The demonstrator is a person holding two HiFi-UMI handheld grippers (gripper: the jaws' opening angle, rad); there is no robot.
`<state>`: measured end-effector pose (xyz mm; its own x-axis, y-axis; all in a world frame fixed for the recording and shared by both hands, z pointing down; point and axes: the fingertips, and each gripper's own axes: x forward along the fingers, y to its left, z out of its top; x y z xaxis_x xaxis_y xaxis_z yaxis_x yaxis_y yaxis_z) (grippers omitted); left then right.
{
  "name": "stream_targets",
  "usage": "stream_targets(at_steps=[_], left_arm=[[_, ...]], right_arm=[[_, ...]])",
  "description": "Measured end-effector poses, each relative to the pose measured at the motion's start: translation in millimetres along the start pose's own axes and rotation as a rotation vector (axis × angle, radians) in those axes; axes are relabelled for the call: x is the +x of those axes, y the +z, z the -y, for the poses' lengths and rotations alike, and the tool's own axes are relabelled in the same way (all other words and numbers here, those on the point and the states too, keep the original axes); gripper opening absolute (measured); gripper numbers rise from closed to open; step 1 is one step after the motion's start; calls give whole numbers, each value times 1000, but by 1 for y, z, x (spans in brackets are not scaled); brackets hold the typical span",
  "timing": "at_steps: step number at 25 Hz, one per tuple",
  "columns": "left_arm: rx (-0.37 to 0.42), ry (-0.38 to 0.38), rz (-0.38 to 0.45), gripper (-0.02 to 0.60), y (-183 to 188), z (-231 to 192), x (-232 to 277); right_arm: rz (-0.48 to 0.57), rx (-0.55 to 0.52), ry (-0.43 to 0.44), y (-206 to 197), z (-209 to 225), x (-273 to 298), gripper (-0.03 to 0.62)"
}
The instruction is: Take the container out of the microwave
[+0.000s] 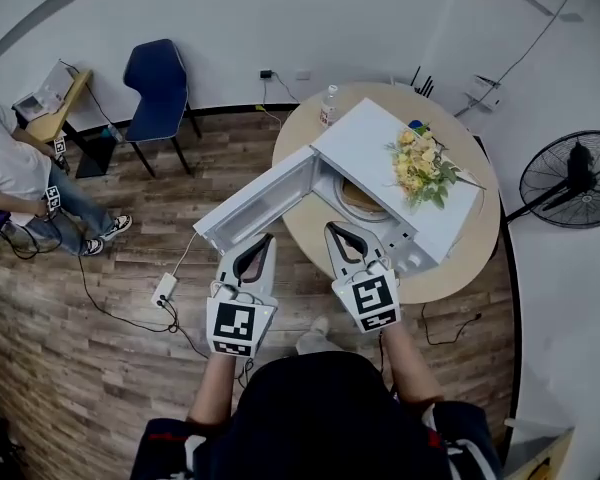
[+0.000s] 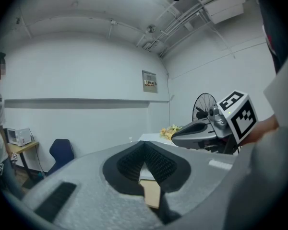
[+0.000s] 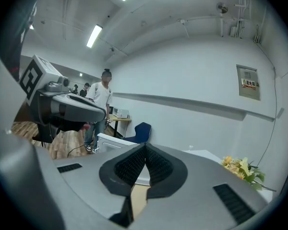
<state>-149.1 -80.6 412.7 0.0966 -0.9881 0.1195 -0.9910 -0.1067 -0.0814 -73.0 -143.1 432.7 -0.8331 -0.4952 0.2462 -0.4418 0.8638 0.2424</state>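
Now: L gripper [image 1: 267,237] & R gripper [image 1: 333,227] being held w/ jaws together, empty, before open microwave [image 1: 380,143]; container [image 1: 359,198] being seen inside, just beyond R gripper, untouched.

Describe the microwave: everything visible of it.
The microwave is a white box that looks like painted metal. It stands on the round light-wood table. Its door is swung wide open toward the left of the head view, baring the cavity. Inside sits a round tan thing, likely the container. A bouquet of yellow flowers lies on its flat top.
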Motion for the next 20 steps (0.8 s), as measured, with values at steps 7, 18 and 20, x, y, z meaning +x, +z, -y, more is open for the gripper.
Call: stream_targets(at_steps=[7,18,20], left_arm=[[-13,-16,0,12,6,0,42],[0,-15,-9,12,9,10,85],[1,-22,-14,12,7,13,88]], right_arm=[[-9,7,0,-6,36,15,8],[-5,26,8,-21,77,29,8],[-13,33,6,-25,80,31,8]])
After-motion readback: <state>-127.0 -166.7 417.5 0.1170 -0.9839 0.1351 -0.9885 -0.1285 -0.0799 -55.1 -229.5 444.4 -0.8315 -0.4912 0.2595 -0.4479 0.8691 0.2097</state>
